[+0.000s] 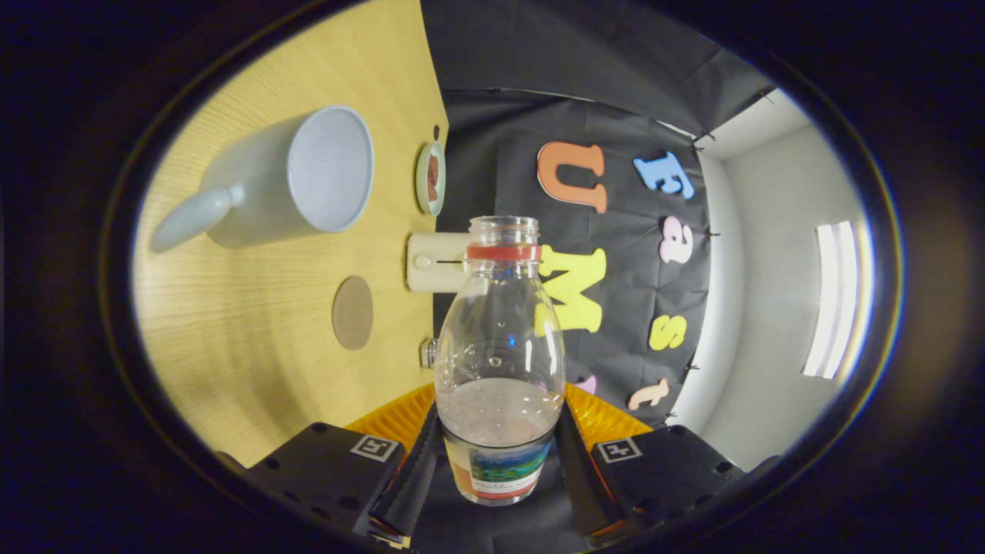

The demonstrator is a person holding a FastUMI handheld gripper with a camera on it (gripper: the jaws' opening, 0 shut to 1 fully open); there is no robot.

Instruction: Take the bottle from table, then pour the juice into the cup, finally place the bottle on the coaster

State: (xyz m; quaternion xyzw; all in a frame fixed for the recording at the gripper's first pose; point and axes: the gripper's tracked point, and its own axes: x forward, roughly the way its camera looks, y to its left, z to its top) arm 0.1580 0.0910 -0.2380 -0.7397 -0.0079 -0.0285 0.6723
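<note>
Tongs point(499, 462) rolled sideways — fingers clamped on the uncapped bottle point(499, 346), cup point(308, 173) and coaster point(353, 312) beyond.

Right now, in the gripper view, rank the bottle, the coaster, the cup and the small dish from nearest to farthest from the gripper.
1. Bottle: clamped between the fingers of the gripper, uncapped.
2. Coaster: round brown disc on the table, beyond the fingers and off to the bottle's side.
3. Cup: pale mug past the coaster, handle toward the gripper.
4. Small dish: farthest, by the booth wall.
</note>
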